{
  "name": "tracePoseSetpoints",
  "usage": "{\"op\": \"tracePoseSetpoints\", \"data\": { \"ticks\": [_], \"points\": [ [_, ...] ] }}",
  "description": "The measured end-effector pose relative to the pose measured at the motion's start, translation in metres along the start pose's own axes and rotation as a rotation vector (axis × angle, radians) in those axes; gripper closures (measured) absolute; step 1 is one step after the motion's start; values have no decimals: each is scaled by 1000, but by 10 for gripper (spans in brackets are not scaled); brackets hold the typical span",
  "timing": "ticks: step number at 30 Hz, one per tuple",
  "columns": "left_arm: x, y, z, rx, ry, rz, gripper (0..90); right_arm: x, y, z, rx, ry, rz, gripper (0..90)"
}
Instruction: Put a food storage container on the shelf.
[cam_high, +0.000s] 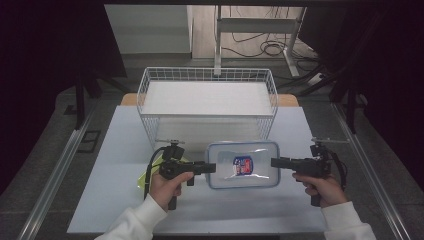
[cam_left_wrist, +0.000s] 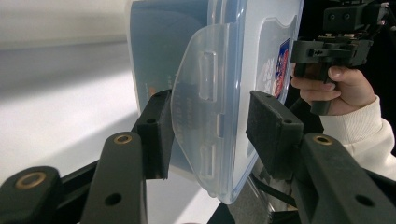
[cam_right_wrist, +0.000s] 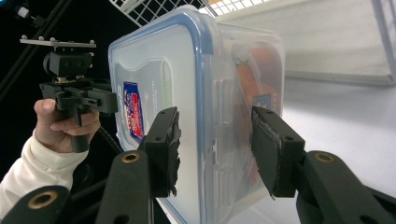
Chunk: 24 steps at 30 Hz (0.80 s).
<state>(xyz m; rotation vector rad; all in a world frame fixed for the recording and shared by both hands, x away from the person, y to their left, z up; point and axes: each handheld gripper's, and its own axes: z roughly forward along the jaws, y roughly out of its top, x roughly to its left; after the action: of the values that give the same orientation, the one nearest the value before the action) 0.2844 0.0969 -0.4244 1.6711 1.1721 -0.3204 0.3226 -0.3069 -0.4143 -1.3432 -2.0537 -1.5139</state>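
A clear plastic container (cam_high: 250, 176) with a blue-rimmed lid and a red-and-blue label hangs level just above the table, in front of the basket. My left gripper (cam_high: 212, 168) is shut on its left end, and my right gripper (cam_high: 274, 161) on its right end. In the left gripper view the jaws (cam_left_wrist: 210, 135) straddle the container's (cam_left_wrist: 261, 56) side latch flap, pads against lid and base. In the right gripper view the jaws (cam_right_wrist: 215, 154) clamp the container (cam_right_wrist: 154, 60) across its latch; something orange shows inside.
A white wire basket (cam_high: 207, 75) stands behind the container on the pale table (cam_high: 125, 200). A yellow-green item (cam_high: 141, 177) lies under my left hand. Dark curtains and metal rails border both sides.
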Motion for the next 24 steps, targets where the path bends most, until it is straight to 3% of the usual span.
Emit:
{"op": "tracePoseSetpoints", "data": {
  "ticks": [15,24],
  "points": [
    [-7,25,-35,-68,6,29,533,25,34,12,-14,30,-46,533],
    [-1,40,-49,-84,12,23,534,34,55,25,-11,32,-61,531]
  ]
}}
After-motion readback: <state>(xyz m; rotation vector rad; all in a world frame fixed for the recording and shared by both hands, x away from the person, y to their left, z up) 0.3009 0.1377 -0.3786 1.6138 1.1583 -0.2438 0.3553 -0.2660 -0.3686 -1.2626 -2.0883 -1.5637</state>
